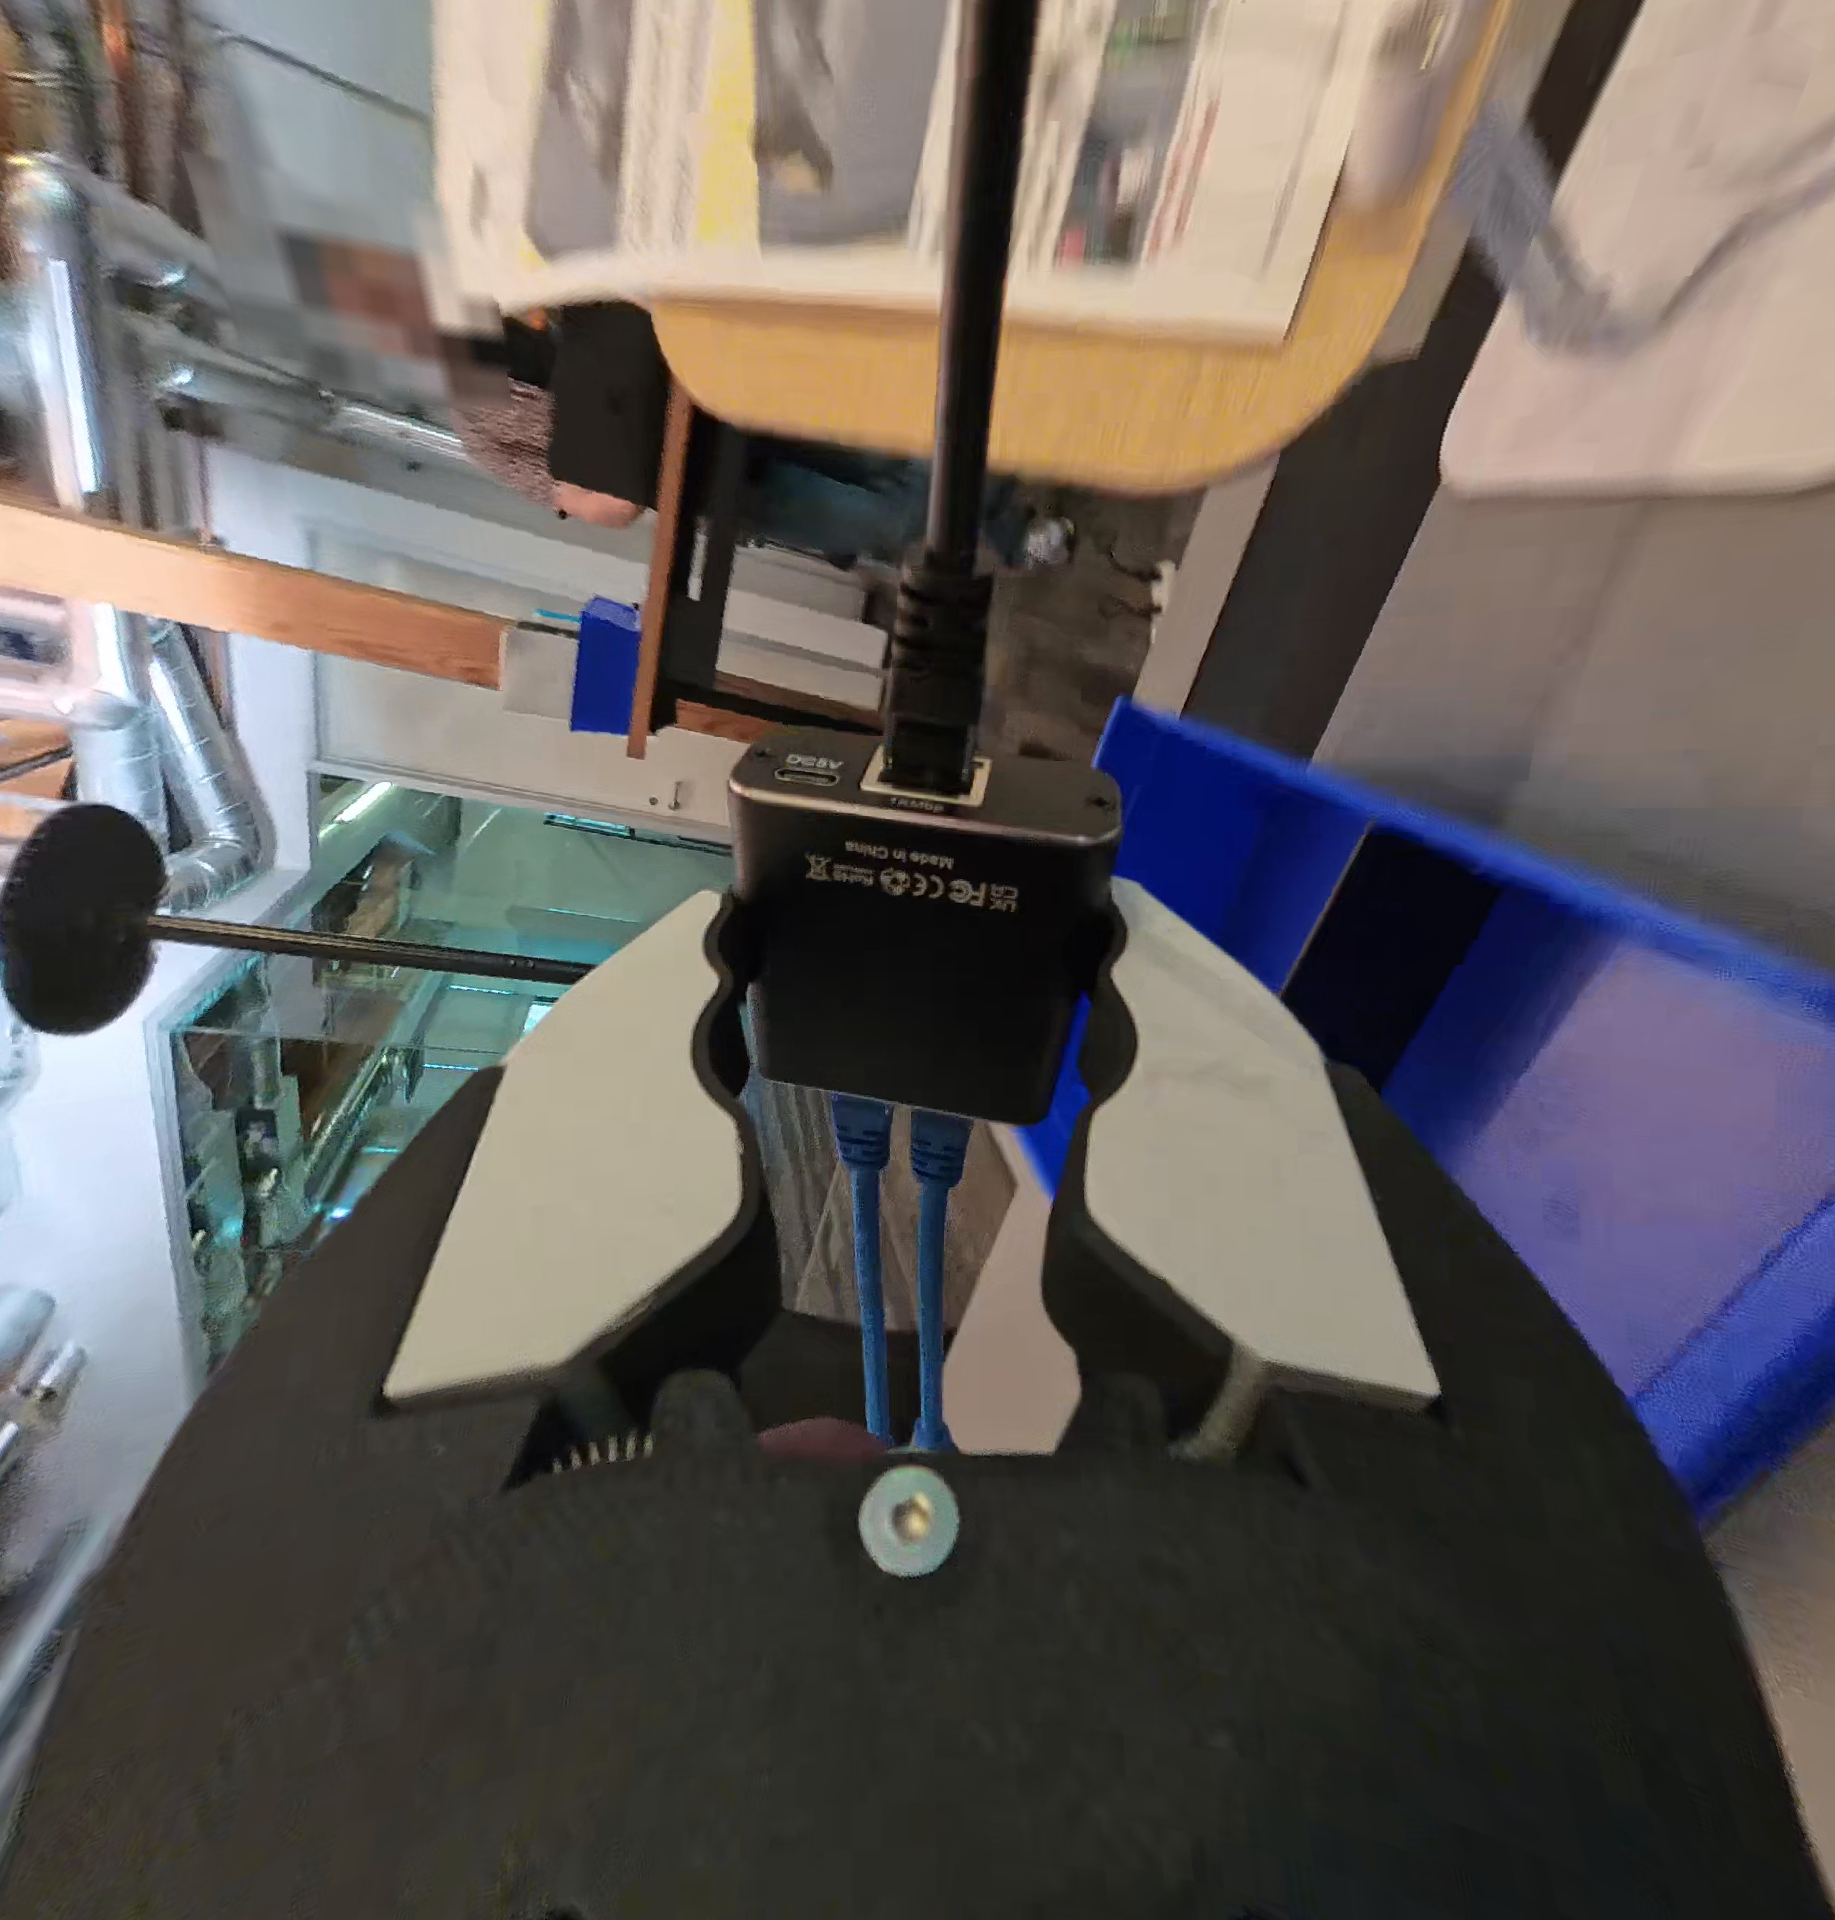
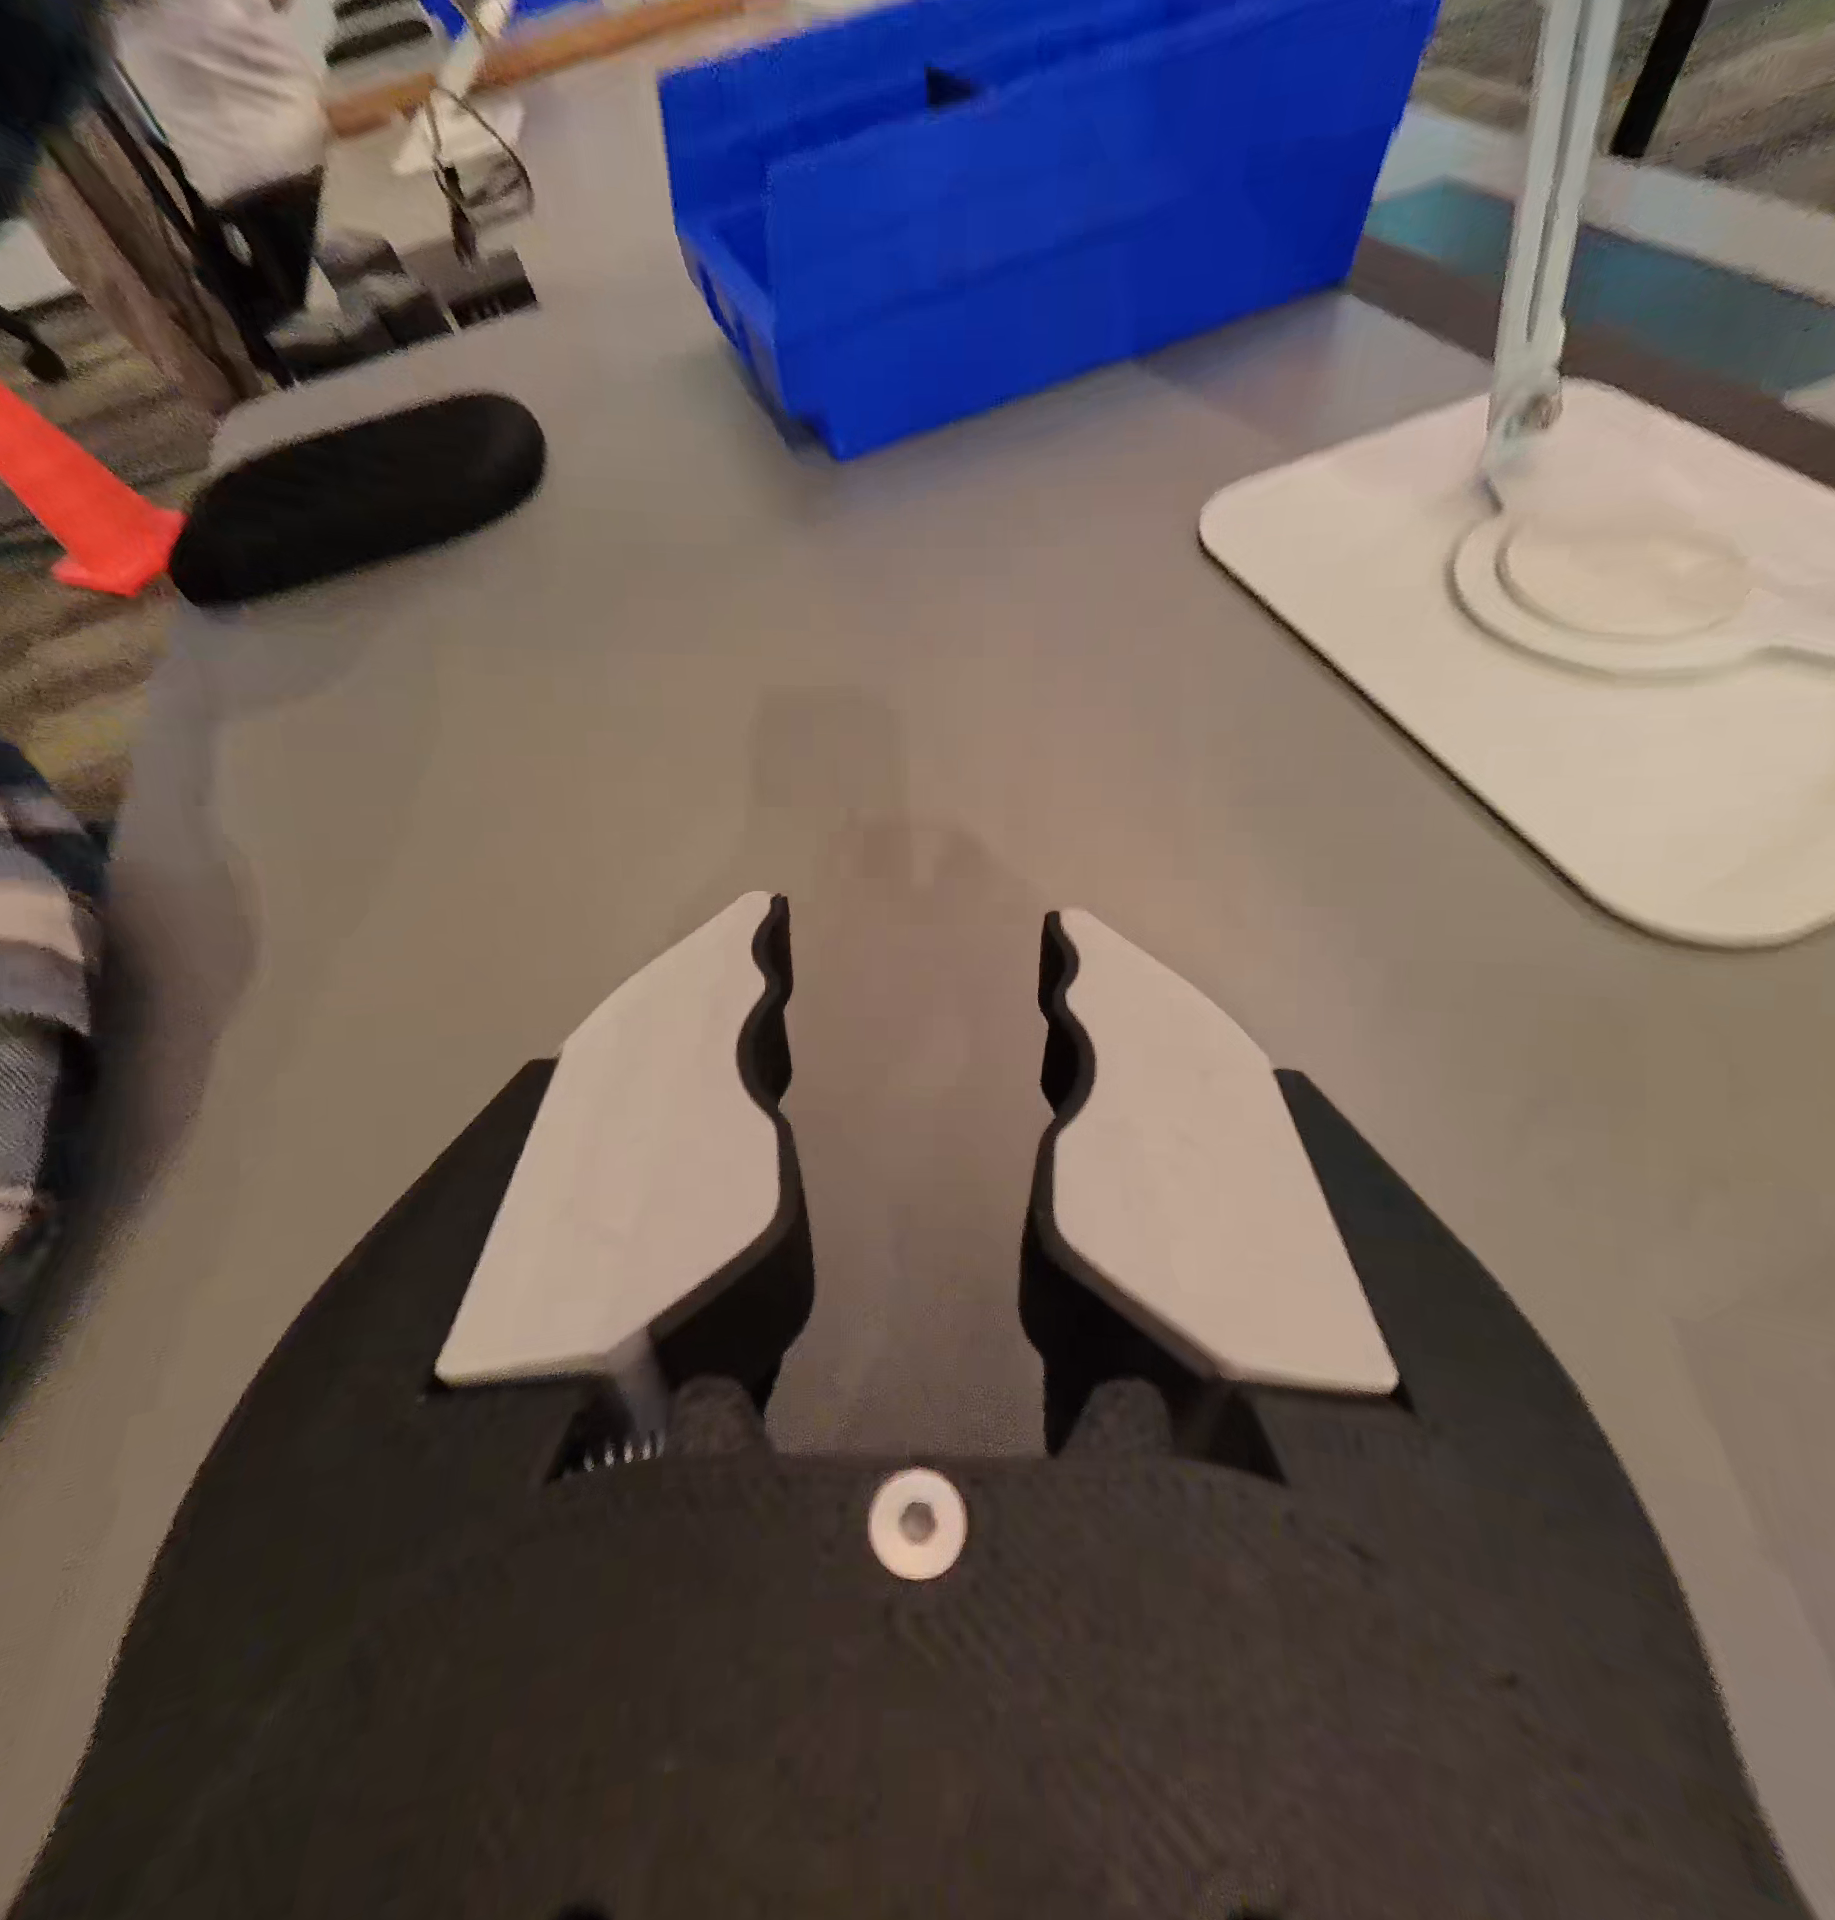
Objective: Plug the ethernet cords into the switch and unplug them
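In the left wrist view my left gripper [image 1: 918,935] is shut on a small black switch [image 1: 923,914], both pads pressed on its sides, held up in the air. A black ethernet cord [image 1: 960,416] is plugged into the port on the switch's far face. Two blue ethernet cords [image 1: 897,1247] are plugged into its near face and run back under the gripper. In the right wrist view my right gripper [image 2: 913,914] is open and empty above the grey table [image 2: 684,727].
A blue plastic bin [image 2: 1048,208] stands at the back of the table and shows in the left wrist view [image 1: 1515,987]. A white lamp base [image 2: 1567,644] sits at the right. A black oblong case [image 2: 362,488] and an orange part [image 2: 71,488] lie at the left edge. Across from one pair of fingers to the other is roughly 40 cm.
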Tool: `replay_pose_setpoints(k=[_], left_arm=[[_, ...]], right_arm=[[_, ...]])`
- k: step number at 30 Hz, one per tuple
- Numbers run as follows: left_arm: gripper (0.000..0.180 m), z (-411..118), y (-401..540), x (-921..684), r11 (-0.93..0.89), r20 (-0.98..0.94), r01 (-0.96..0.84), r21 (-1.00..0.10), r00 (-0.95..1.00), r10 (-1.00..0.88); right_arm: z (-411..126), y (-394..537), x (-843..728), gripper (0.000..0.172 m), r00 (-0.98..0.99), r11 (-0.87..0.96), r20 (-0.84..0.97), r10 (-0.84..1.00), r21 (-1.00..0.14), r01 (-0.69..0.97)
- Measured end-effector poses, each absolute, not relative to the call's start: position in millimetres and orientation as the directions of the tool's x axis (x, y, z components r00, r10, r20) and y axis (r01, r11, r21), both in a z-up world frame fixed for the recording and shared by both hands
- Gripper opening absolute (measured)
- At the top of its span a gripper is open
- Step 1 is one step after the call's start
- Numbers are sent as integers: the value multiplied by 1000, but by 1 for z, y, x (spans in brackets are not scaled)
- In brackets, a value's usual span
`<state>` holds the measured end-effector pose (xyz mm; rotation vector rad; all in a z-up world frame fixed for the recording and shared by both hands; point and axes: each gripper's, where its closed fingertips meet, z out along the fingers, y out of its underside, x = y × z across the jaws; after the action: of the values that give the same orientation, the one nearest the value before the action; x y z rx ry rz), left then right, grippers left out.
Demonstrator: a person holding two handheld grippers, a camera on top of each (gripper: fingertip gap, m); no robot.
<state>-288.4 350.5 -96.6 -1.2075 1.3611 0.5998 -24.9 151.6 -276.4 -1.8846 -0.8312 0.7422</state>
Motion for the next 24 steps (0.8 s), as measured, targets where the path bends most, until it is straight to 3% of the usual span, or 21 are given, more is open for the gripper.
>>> replay_pose_setpoints(k=[5, 10, 20, 24], left_arm=[[62, -113, 290, -231, 372, -895, -825, -426, 326, -303], [62, -122, 253, -177, 415, -896, -796, -440, 358, -262], [62, -154, 215, -92, 479, -849, -704, -525, 394, -351], [61, -161, 206, -75, 497, -849, -690, -526, 389, -357]], right_arm=[[-221, 159, -67, 51, 551, -238, -110, 827, -957, 165], [-185, 170, -94, 63, 537, -194, -108, 837, -975, 106], [-159, 179, -90, 57, 509, -172, -188, 840, -982, -80], [-159, 180, -89, 45, 498, -172, -186, 847, -982, -73]])
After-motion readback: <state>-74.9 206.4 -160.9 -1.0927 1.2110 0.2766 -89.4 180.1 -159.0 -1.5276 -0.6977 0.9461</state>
